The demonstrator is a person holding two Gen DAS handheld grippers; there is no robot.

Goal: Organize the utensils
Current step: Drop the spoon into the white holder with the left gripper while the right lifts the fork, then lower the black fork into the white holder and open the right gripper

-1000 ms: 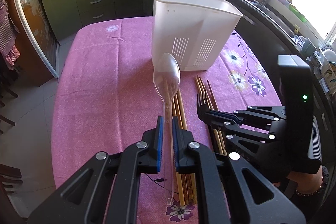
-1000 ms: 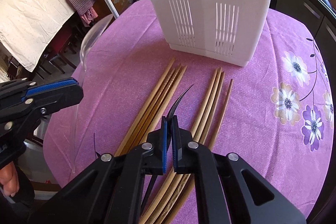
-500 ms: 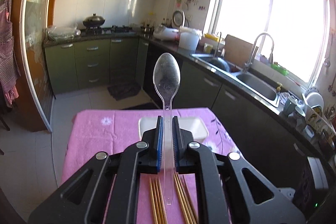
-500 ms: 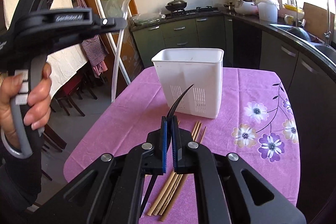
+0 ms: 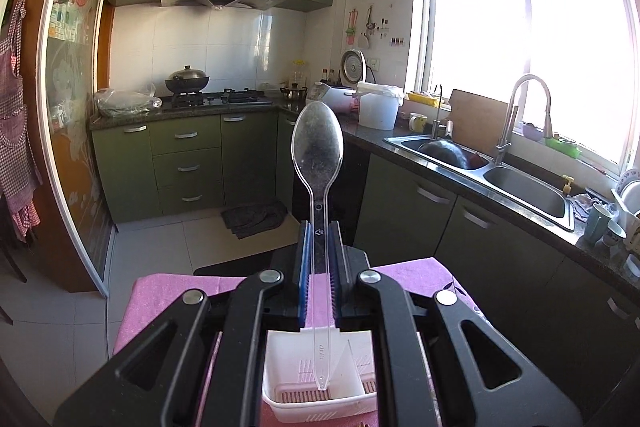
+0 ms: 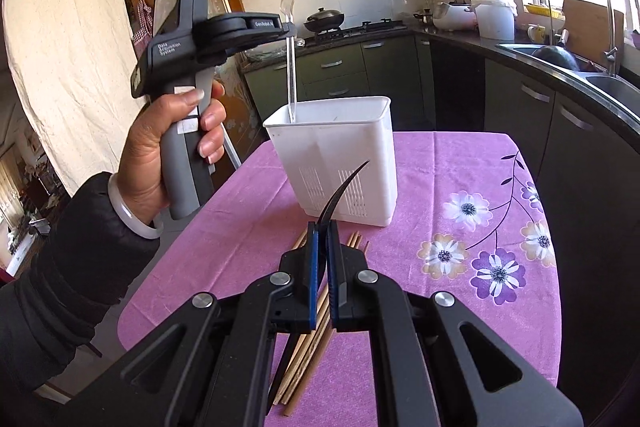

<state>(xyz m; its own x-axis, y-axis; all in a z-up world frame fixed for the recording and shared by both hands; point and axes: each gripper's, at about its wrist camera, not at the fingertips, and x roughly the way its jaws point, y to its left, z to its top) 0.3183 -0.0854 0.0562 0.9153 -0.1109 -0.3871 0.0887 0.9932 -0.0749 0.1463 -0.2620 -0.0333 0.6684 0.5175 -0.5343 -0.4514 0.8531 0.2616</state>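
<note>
- The left gripper (image 5: 319,267) has its jaws clenched on the handle of a clear plastic spoon (image 5: 318,151), held upright with the bowl on top; the handle's tip hangs just inside the left end of the white slotted plastic utensil holder (image 6: 336,155).
- The right gripper (image 6: 321,267) has its jaws clamped on a thin, curved black plastic utensil (image 6: 340,187), probably a fork, seen edge-on, nearer than the holder.
- Bare wooden chopsticks (image 6: 308,339) lie on the pink flowered tabletop (image 6: 460,179), near side of the holder.
- Risk: the holder looks light, so a spoon released at a tilt could catch the rim or divider, tip out, or nudge the holder.
- The thin black utensil could twist within its grip.
</note>
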